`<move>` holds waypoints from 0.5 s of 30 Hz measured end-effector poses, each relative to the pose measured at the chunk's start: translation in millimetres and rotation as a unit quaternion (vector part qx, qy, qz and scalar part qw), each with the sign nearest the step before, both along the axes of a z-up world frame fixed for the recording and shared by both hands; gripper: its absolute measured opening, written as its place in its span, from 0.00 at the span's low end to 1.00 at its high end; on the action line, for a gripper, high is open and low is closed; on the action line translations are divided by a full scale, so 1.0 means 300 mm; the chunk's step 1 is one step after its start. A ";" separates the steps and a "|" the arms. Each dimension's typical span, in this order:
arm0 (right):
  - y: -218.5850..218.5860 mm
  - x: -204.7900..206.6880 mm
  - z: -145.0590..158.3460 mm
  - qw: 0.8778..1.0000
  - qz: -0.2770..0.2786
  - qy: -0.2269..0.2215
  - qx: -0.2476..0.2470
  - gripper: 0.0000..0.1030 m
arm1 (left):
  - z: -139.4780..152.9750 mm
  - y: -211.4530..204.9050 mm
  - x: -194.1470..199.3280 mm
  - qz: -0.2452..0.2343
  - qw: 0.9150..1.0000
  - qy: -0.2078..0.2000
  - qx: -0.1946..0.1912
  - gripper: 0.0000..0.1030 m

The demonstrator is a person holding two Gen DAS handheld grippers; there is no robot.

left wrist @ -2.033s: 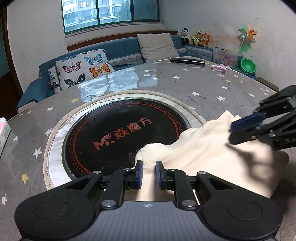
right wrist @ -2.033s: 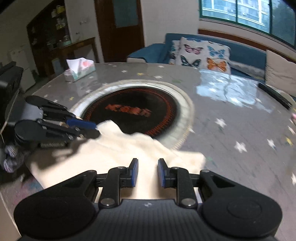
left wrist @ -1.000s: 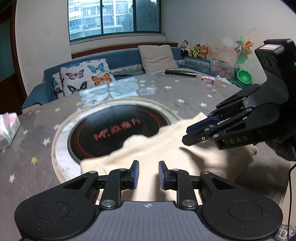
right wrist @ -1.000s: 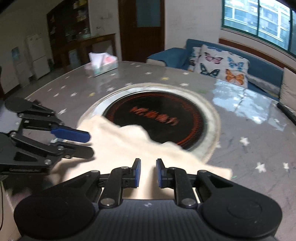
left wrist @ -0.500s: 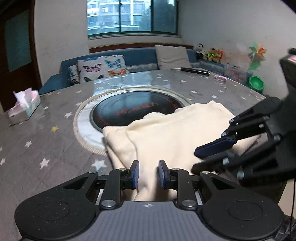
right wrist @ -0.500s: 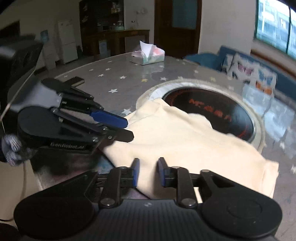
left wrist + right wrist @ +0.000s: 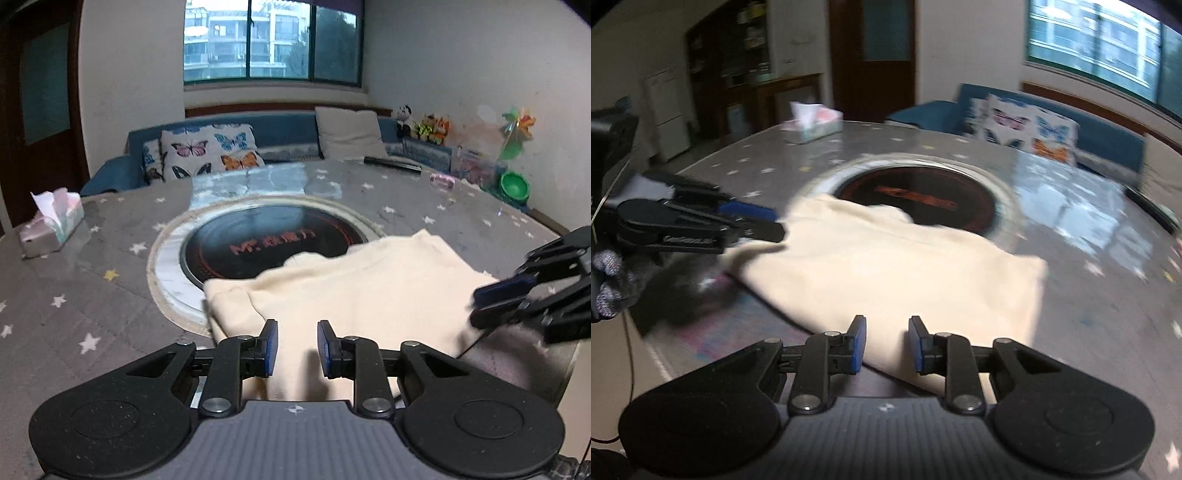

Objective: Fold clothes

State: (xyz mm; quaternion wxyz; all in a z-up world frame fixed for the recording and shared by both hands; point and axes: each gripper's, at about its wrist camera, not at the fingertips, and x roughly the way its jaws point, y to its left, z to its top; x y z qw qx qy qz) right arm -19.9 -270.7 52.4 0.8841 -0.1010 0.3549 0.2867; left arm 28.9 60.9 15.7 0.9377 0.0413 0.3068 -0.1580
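Note:
A cream garment (image 7: 351, 280) lies folded on the star-patterned table, its far edge over the black round hotplate (image 7: 266, 243). My left gripper (image 7: 297, 347) hovers over the garment's near left part, jaws apart, and cloth shows through the gap. In the right wrist view, the left gripper (image 7: 775, 225) has its tips at the garment's (image 7: 894, 266) left corner. My right gripper (image 7: 886, 343) stands open above the near edge of the cloth, with nothing pinched. From the left wrist view the right gripper (image 7: 480, 306) sits just off the garment's right edge.
A tissue box (image 7: 51, 225) stands at the table's left. Toward the far right lie a dark remote (image 7: 391, 164) and a small pink thing (image 7: 442, 181). The grey table (image 7: 92, 288) curves close on the near side. A gloved hand (image 7: 609, 288) holds the left gripper.
Both grippers have drawn back toward the near edge. The right gripper, which was above the cloth, now sits off its right side. The garment lies more gathered, clear of most of the hotplate.

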 end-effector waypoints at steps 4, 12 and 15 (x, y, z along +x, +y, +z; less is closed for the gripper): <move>-0.081 0.030 -0.030 0.999 -0.031 0.027 0.002 0.19 | -0.031 -0.001 0.027 0.001 1.000 0.017 0.008 0.26; -0.057 0.158 0.023 0.999 -0.033 -0.008 0.015 0.20 | 0.008 -0.038 0.101 -0.002 1.000 0.016 0.002 0.25; -0.034 0.234 0.005 0.999 -0.041 0.001 0.019 0.20 | 0.006 -0.060 0.158 -0.008 1.000 0.022 0.003 0.25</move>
